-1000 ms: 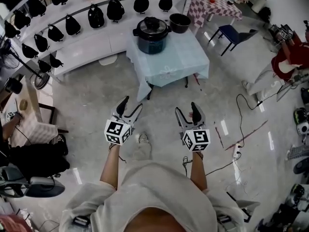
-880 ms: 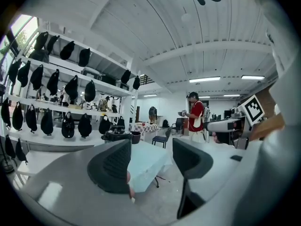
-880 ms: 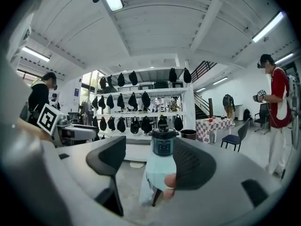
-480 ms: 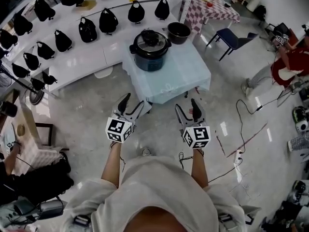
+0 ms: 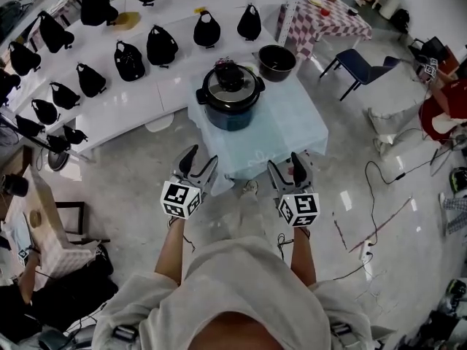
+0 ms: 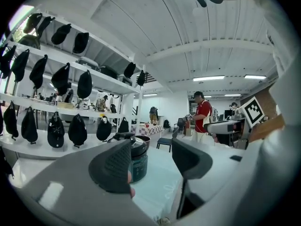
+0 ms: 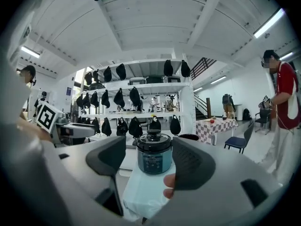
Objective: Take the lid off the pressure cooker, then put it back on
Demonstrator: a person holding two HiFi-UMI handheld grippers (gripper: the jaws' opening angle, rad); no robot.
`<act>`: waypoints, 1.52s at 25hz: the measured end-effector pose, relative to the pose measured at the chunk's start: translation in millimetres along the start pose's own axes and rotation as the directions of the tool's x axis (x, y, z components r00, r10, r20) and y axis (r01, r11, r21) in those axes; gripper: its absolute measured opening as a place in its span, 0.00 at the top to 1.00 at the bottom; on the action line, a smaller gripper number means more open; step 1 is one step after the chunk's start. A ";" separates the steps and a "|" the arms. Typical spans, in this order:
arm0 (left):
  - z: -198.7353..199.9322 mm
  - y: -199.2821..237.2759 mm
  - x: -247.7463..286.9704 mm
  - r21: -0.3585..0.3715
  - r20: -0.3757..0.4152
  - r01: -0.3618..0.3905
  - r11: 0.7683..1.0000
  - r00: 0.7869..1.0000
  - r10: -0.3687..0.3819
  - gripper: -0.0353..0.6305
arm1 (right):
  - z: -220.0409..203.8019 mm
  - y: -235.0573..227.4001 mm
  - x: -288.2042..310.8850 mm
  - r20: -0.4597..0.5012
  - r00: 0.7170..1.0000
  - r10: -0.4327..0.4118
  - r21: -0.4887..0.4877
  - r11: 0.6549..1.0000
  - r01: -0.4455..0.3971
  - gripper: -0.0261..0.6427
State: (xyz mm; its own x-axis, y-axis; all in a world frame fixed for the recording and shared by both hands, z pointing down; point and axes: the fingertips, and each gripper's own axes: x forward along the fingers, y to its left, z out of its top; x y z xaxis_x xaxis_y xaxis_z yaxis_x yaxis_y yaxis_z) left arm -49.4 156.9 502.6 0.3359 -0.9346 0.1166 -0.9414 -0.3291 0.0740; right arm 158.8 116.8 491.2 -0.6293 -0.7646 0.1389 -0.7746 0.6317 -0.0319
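The pressure cooker (image 5: 230, 99) stands with its lid (image 5: 230, 81) on, at the far left part of the counter (image 5: 288, 133), which is draped in a pale blue cloth (image 5: 255, 148). A dark bowl (image 5: 277, 60) sits near it at the far right corner. At the counter's near edge, apart from the cooker, the left gripper (image 5: 198, 163) and right gripper (image 5: 286, 168) hover, fingers (image 6: 113, 166) spread wide and holding nothing. Black bags (image 5: 160, 46) line the white shelves (image 5: 124, 104) behind.
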 end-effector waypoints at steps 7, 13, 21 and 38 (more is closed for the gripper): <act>17.4 50.8 111.3 0.002 -0.018 -0.020 1.000 1.000 0.020 0.56 | 13.1 -66.5 111.0 -0.015 0.999 0.037 0.004 0.999 -0.037 0.51; 37.5 98.0 194.6 -0.010 -0.025 -0.080 0.997 0.997 0.080 0.56 | 34.0 -123.2 198.5 -0.025 0.996 0.087 0.007 0.996 -0.087 0.51; 44.9 156.6 256.7 -0.013 -0.045 -0.157 0.988 0.987 0.156 0.56 | 38.4 -152.5 295.8 -0.054 0.985 0.165 0.013 0.986 -0.165 0.51; 45.4 262.5 273.4 -0.032 -0.033 -0.042 0.999 0.999 0.041 0.56 | 22.4 -91.0 371.4 -0.143 0.983 0.111 0.000 0.994 -0.112 0.51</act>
State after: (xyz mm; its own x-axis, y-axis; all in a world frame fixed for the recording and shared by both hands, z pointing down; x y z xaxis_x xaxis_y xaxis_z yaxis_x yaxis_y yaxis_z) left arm -206.0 -191.1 508.9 0.2984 -0.9423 0.1521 -0.9530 -0.2855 0.1010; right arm -5.9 -227.5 523.5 -0.6959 -0.6634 0.2749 -0.6989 0.7137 -0.0471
